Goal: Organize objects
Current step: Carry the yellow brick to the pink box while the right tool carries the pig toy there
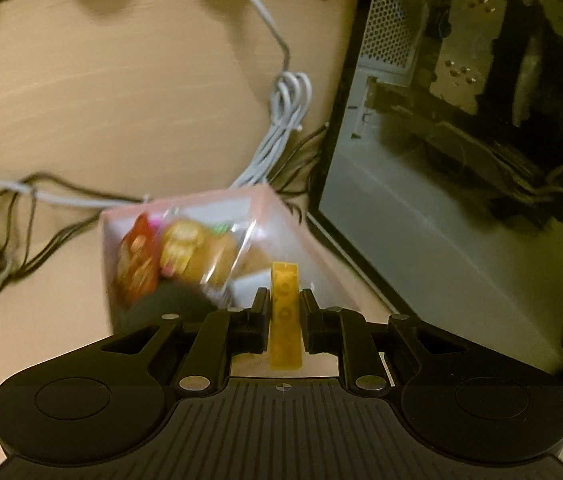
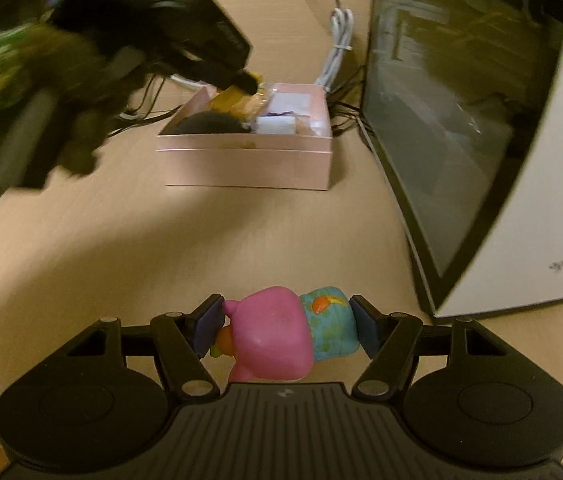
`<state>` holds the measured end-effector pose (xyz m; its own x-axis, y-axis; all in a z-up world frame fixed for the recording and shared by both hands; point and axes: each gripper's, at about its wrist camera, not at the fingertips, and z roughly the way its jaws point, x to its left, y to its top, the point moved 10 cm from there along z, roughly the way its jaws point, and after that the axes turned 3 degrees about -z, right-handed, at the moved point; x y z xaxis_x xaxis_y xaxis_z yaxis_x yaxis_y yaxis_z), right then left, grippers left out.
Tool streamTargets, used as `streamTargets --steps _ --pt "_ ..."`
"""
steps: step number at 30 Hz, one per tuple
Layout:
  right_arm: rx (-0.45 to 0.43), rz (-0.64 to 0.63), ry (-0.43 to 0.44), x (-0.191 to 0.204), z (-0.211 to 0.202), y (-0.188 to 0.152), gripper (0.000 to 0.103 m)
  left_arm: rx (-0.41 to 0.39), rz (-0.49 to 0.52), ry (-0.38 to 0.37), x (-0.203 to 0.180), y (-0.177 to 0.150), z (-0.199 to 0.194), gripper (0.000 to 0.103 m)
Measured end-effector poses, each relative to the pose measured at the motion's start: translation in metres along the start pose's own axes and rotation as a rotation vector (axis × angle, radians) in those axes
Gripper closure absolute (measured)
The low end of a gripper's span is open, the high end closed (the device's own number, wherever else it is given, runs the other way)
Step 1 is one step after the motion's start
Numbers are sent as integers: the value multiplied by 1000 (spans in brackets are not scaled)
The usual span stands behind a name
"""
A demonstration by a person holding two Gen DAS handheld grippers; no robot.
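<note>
A narrow yellow plastic building brick (image 1: 284,312) sits pinched upright in the left gripper (image 1: 284,304), poised above the open pale-pink cardboard box (image 2: 247,162) on the wooden desk (image 2: 241,240). Lower it into a free gap before releasing. The right gripper (image 2: 287,326) clamps a pink-and-blue rubber toy (image 2: 277,336), well short of the box.

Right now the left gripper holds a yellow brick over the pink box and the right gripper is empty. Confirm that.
Not quite: the right gripper is not empty. The right wrist view shows it shut on a pink toy figure. The left gripper does hold the yellow brick over the pink box.
</note>
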<state>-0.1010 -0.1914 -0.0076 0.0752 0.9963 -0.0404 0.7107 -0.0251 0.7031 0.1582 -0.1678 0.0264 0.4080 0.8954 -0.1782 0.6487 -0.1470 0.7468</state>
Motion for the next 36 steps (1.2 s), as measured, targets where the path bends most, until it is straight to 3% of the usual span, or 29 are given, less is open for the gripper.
streamTargets --steps 5,10,15,18,25,27,29,32,34,36 --pt "11 27 -20 -21 -1 -4 35 -4 4 7 -10 14 34 85" --pt "27 26 -7 -29 8 -2 35 18 -36 -16 4 3 62 83" --pt "27 4 19 -26 23 7 35 -86 -201 -52 36 3 23 83" --pt "16 -5 45 -22 33 21 35 -105 -253 -14 63 -15 -11 83" --pt "-95 43 131 -10 57 99 35 -6 -411 75 114 -102 -74 83" --pt "-110 62 104 -11 73 125 35 18 -453 126 126 -124 -88 83" --pt "-151 75 103 -11 87 151 35 41 -518 121 135 -144 -98 83" --pt "-271 22 32 -15 108 188 32 64 -488 142 140 -159 -110 83" --pt "-273 -18 -15 -12 124 198 19 76 -485 143 144 -163 -115 83" --pt "-252 -24 -26 -11 128 193 19 71 -482 145 147 -162 -116 83"
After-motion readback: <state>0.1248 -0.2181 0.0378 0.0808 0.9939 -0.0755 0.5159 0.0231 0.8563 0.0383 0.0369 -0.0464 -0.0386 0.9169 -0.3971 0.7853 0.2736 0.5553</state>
